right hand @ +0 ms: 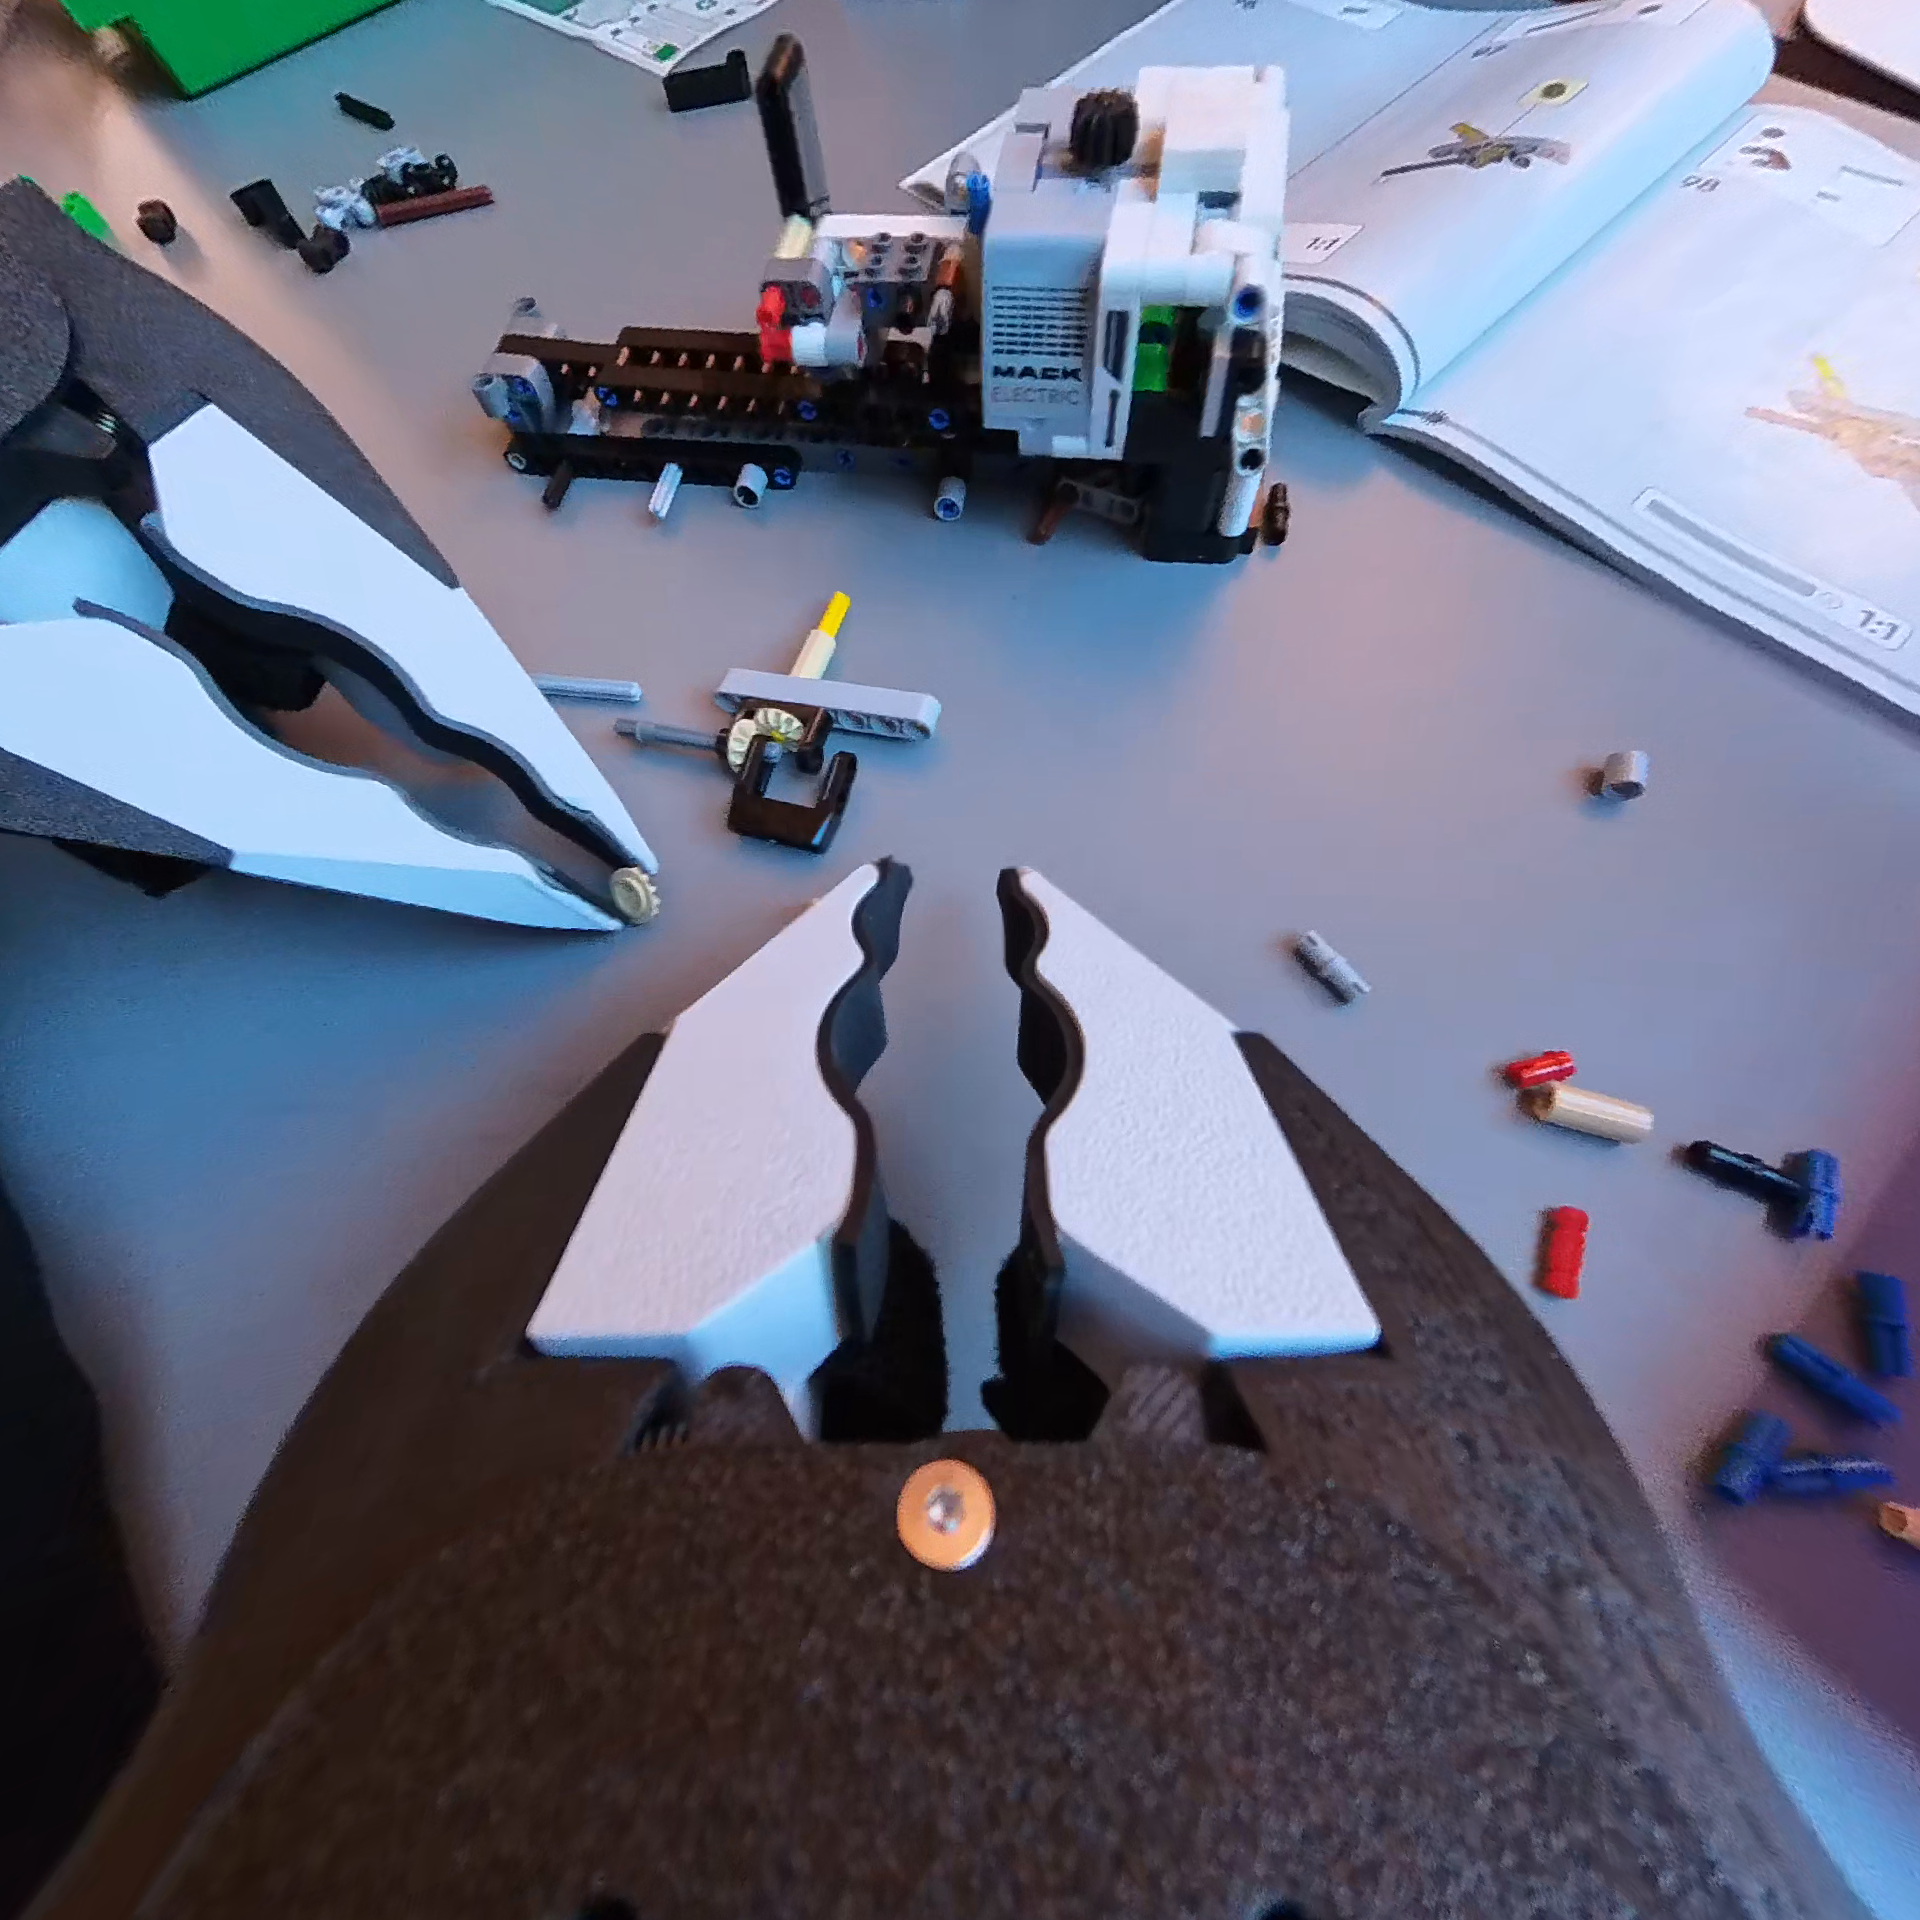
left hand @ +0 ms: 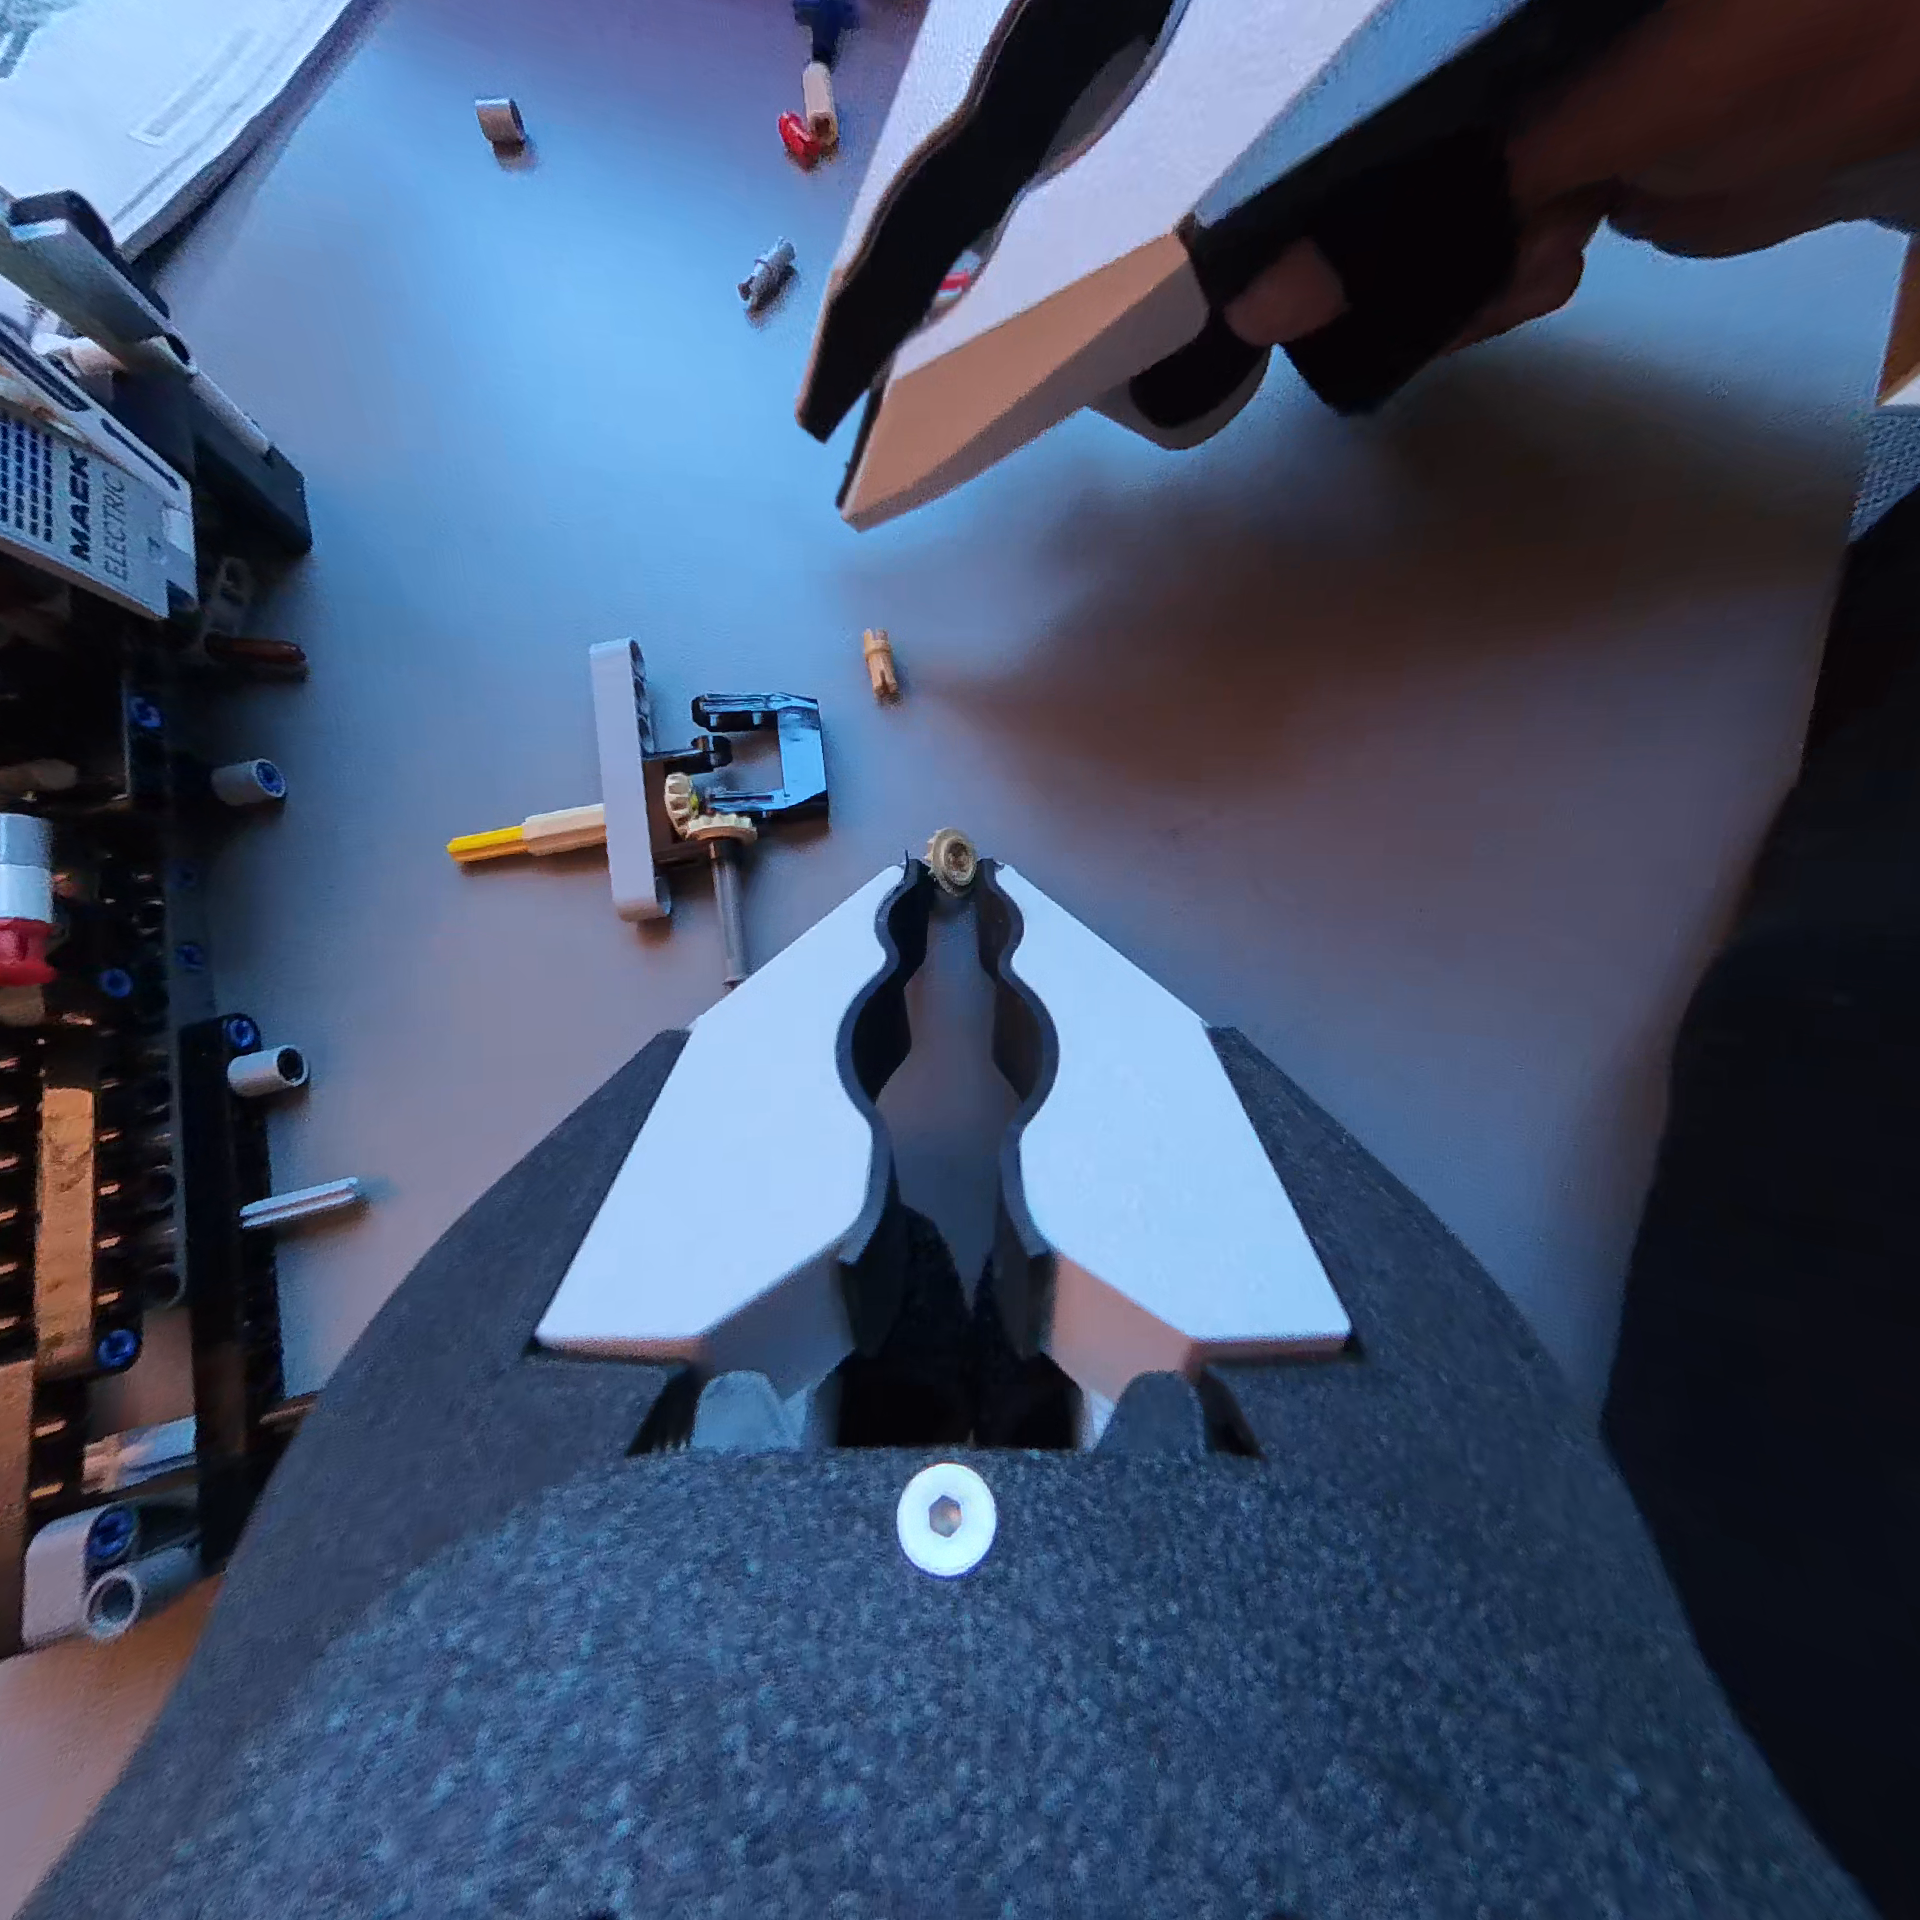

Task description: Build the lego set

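My left gripper [left hand: 951,864] is shut on a small tan gear [left hand: 952,856], pinched at the fingertips just above the grey table; the gear also shows in the right wrist view [right hand: 634,894]. A small sub-assembly [left hand: 686,795] lies to its left: a grey beam, black frame, two tan gears, a grey axle and a yellow-tipped axle; it shows in the right wrist view too [right hand: 800,743]. My right gripper [right hand: 951,883] is open and empty, hovering just right of the left gripper's tips. The half-built white and black truck [right hand: 935,353] stands behind.
An open instruction booklet [right hand: 1610,343] lies at the back right. Loose red, blue, tan and grey pins [right hand: 1579,1112] are scattered right of my right gripper. A tan pin [left hand: 879,661] lies near the sub-assembly. Dark small parts [right hand: 343,208] and a green box [right hand: 239,36] sit far left. Some 8 centimeters of space lies between my two pairs of fingers.
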